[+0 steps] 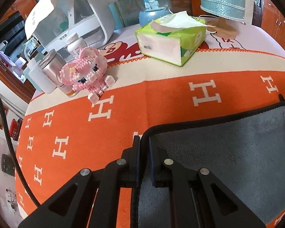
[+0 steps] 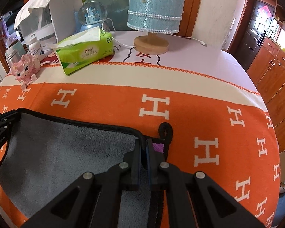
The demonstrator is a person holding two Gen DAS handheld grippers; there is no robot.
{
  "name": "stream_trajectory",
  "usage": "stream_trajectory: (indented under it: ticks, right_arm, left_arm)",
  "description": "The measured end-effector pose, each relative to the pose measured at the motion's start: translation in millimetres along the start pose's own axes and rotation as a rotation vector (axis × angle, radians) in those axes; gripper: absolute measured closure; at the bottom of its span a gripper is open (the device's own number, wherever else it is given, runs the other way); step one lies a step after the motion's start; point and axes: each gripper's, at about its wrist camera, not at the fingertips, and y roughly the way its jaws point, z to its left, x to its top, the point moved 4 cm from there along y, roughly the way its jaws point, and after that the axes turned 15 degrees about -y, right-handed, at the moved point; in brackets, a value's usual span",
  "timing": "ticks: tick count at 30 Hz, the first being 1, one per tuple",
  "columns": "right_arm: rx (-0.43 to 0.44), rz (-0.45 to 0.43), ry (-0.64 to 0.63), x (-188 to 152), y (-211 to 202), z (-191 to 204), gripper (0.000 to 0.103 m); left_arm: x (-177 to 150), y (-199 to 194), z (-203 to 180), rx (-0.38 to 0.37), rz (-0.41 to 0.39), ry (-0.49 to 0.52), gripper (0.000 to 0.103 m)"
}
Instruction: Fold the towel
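Grey towel [image 1: 228, 157] with black trim, flat on orange blanket [image 1: 161, 98], far edge pinched at both corners. Left gripper [image 1: 144, 142] pressed together on left corner; right gripper [image 2: 144, 144] pressed together on right corner, just beside black loop [image 2: 166, 131]. Beyond, well apart from towel: tissue pack [image 2: 83, 51], pink brick figure [image 1: 87, 72], lamp [image 2: 153, 17], snow globe [image 1: 151, 1], steel tin [image 1: 51, 66], bottles [image 1: 76, 43].
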Motion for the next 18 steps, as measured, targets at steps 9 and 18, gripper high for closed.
stream_trajectory:
  ticks: [9,18]
  right_arm:
    - [-0.016,0.017,0.002,-4.3,8.4,2.0,0.099]
    - [-0.061,0.038,-0.028,-0.5,4.0,7.6,0.082]
  left_arm:
    - [-2.3,9.8,-2.3,0.02,-0.002,0.004,0.093]
    - [1.7,9.2,9.5,0.057,0.001,-0.061,0.058]
